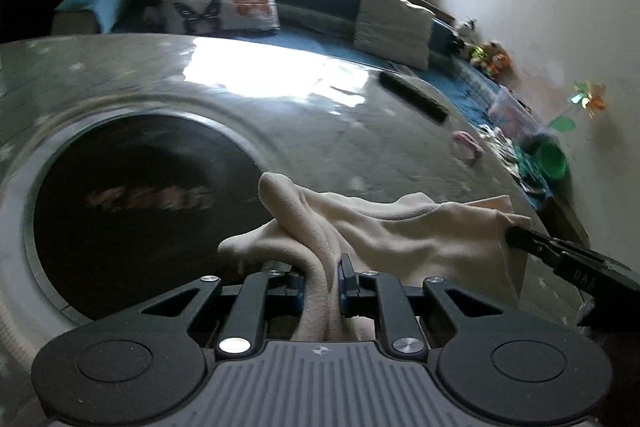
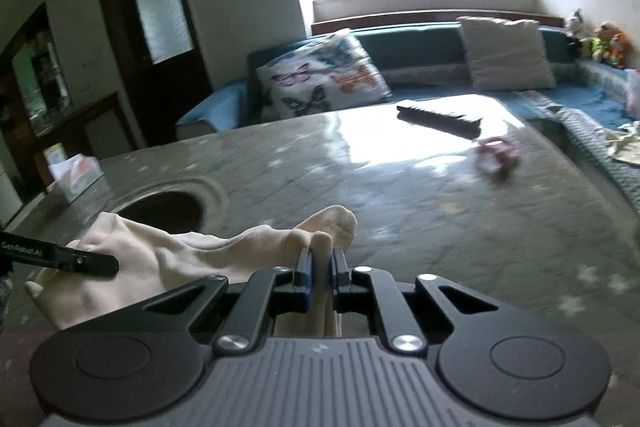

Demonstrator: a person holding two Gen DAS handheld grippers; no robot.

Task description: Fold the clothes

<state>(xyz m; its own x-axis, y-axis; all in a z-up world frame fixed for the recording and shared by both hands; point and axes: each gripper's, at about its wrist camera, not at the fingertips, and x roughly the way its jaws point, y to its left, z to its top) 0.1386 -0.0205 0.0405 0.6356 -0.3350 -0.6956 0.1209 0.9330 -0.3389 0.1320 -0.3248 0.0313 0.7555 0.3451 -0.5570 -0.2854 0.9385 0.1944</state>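
A cream-coloured garment (image 1: 400,227) hangs stretched between both grippers above a grey marble table (image 1: 320,131). My left gripper (image 1: 320,267) is shut on one bunched end of the cloth, which runs down between its fingers. The right gripper (image 1: 520,239) shows at the right edge of the left wrist view, clamping the far corner. In the right wrist view my right gripper (image 2: 320,259) is shut on a folded edge of the garment (image 2: 180,259), and the left gripper (image 2: 108,265) pinches the cloth at lower left.
A dark round inset (image 1: 136,211) sits in the table. A black brush (image 2: 440,119) and a pink object (image 2: 498,151) lie on the far side. A blue sofa with a butterfly cushion (image 2: 324,79), a white cushion (image 2: 508,51) and toys (image 2: 608,45) stands behind. A tissue box (image 2: 76,175) sits left.
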